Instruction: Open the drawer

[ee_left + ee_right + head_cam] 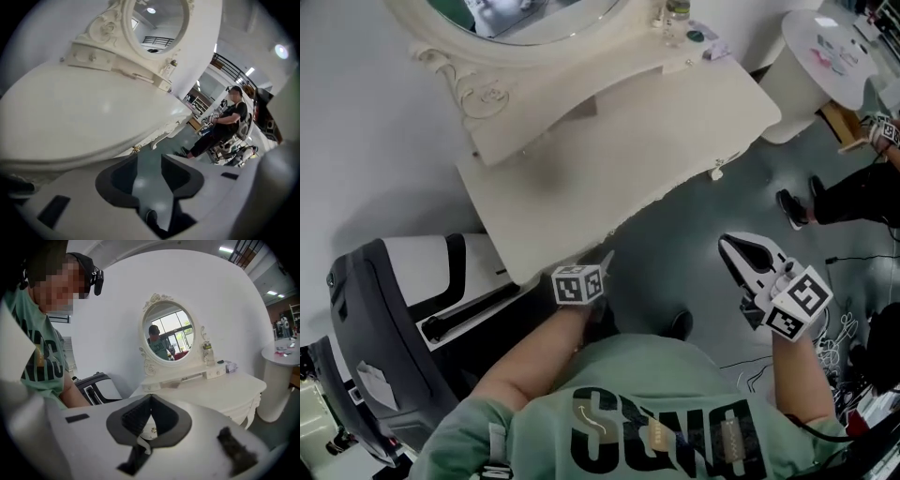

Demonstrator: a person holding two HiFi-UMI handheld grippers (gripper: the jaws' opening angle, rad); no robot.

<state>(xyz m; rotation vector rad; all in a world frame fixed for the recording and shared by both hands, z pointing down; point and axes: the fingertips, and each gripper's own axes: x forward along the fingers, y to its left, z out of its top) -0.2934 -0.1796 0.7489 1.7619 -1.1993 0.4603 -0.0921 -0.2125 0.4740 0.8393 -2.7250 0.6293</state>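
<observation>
The white dressing table [609, 141] fills the middle of the head view, and its drawer front is hidden under the top's front edge. My left gripper [606, 259] sits just below that edge, pointing down and forward. In the left gripper view the gripper [149, 160] is open, with only grey floor in the gap. A small gold drawer knob [136, 149] shows just beyond its left fingertip, under the table edge [93, 154]. My right gripper [729, 246] hangs over the floor to the right, apart from the table. In its own view the right gripper [150, 397] is shut on nothing.
An oval mirror [168, 336] with a small shelf and a bottle [207, 352] stands at the table's back. A black and white chair [403, 309] is on the left. A round white table [830, 56] and another person [853, 192] are on the right.
</observation>
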